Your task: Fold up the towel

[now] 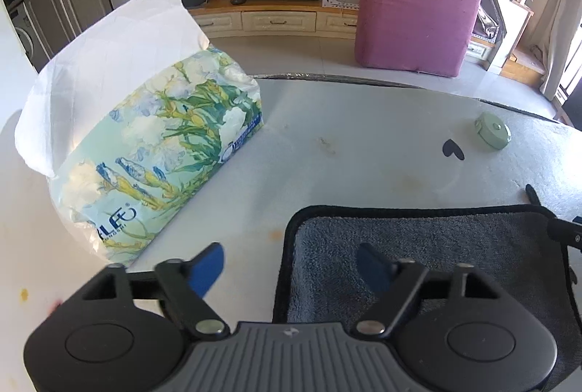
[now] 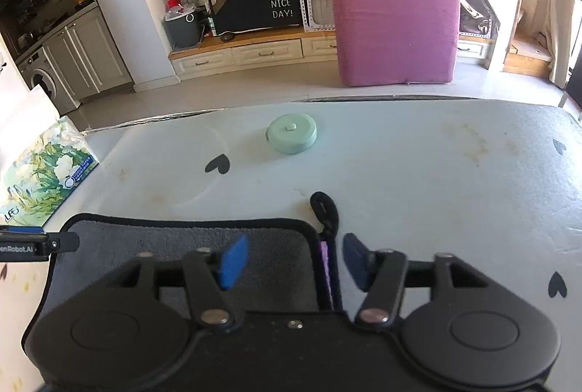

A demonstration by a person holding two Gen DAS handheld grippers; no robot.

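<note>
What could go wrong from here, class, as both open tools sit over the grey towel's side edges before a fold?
1. The left tool straddles the towel edge and might pinch only the black trim.
2. The right tool sits by the hanging loop and could catch it instead.
3. A sweeping fold could bump the tissue pack or the green round case lying beyond the towel.

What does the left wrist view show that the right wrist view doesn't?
Only the left wrist view shows the white tissue sticking out of the floral pack, and the towel's left edge between the left tool's open fingers. Only the right wrist view shows the towel's hanging loop and purple tag. Both show the grey towel, the green round case and the pink cushion.
</note>
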